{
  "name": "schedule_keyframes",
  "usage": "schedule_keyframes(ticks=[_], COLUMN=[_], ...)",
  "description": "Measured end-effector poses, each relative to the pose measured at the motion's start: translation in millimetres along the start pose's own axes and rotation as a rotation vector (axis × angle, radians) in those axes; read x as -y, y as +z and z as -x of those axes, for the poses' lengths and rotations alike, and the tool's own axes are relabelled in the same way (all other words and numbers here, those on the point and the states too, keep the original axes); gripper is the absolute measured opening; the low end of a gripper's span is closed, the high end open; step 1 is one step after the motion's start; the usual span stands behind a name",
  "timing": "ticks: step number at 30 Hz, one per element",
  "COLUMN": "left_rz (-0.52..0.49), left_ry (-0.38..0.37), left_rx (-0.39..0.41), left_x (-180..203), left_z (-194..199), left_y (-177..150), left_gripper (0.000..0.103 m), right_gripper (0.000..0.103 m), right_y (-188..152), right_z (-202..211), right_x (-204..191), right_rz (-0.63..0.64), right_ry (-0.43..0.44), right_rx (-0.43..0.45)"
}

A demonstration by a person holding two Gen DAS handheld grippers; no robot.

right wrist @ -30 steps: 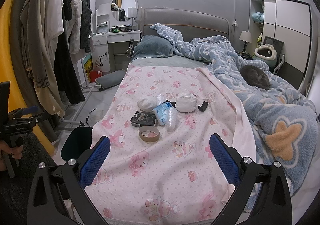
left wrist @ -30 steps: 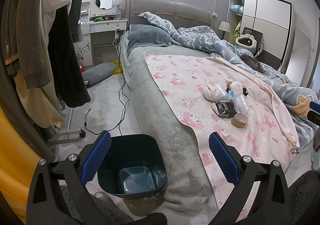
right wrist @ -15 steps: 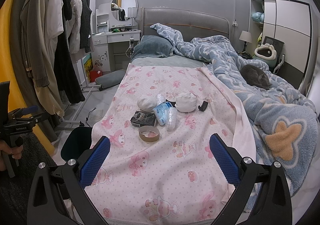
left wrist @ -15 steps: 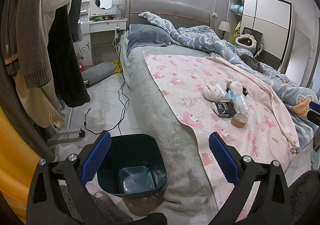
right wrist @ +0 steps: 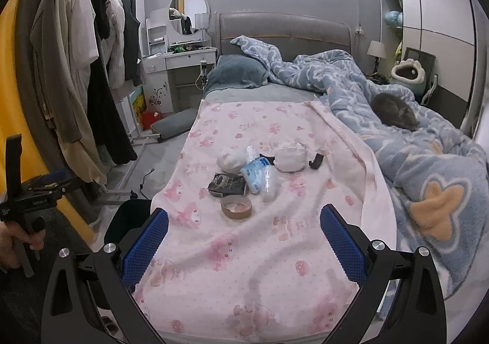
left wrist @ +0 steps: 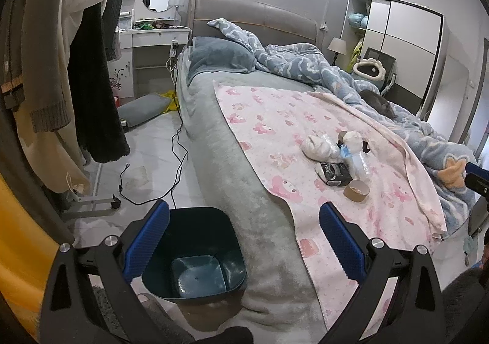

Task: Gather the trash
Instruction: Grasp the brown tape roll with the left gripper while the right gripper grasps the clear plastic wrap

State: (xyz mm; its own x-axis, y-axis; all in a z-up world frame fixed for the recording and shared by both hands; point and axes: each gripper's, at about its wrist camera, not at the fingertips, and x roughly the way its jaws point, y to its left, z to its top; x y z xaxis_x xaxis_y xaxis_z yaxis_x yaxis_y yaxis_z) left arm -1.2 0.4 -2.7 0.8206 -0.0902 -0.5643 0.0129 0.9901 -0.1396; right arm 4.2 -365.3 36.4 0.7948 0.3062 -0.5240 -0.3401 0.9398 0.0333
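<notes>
Basically nothing's moved since the earlier frames. Both the left gripper (left wrist: 244,241) and right gripper (right wrist: 244,247) hang spread wide, holding nothing. The trash pile, including a brown cardboard tape ring (right wrist: 236,206) and a crumpled clear plastic bottle (right wrist: 265,182), sits mid-frame on the pink cartoon-print blanket (right wrist: 244,267). The dark teal plastic bin (left wrist: 195,255) is lower left in the left view. Risk I'd guess: pinching blanket along with the trash.

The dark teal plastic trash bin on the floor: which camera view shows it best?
The left wrist view. There the dark teal plastic trash bin stands beside the bed with its open mouth and bare bottom fully visible. The right wrist view shows only a dark part of it, cut off by the pink blanket.
</notes>
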Motion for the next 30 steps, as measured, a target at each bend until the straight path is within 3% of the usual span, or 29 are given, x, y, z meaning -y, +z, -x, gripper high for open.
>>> schedule_keyframes(ticks=[10,17,20,25,30], left_rz=[0.0,-0.076,-0.081,-0.104,-0.168], left_ry=[-0.016,-0.031,-0.05,-0.111,-0.154], left_rx=[-0.042,-0.086,-0.096,-0.103,-0.116], left_x=[3.5,15.1,16.4,23.3,35.1], left_z=[-17.0,-40.5,-50.5,-67.6,-87.0], left_y=[7.3,7.6,9.2,15.6,21.0], left_gripper=[0.1,0.099,0.099,0.099,0.098], right_gripper=[0.1,0.099,0.09,0.083,0.067], right_y=[3.8,1.2,4.3,10.2,12.3], right_z=[-30.6,-78.9,-97.2,-127.8,-159.0], right_x=[4.3,19.3,22.0,32.1,42.1], right_rz=[0.009,-0.019,0.005,0.002,-0.015], right_ry=[0.041,0.061,0.059,0.088,0.109], right_rx=[-0.026,-0.052,-0.074,-0.113,-0.159])
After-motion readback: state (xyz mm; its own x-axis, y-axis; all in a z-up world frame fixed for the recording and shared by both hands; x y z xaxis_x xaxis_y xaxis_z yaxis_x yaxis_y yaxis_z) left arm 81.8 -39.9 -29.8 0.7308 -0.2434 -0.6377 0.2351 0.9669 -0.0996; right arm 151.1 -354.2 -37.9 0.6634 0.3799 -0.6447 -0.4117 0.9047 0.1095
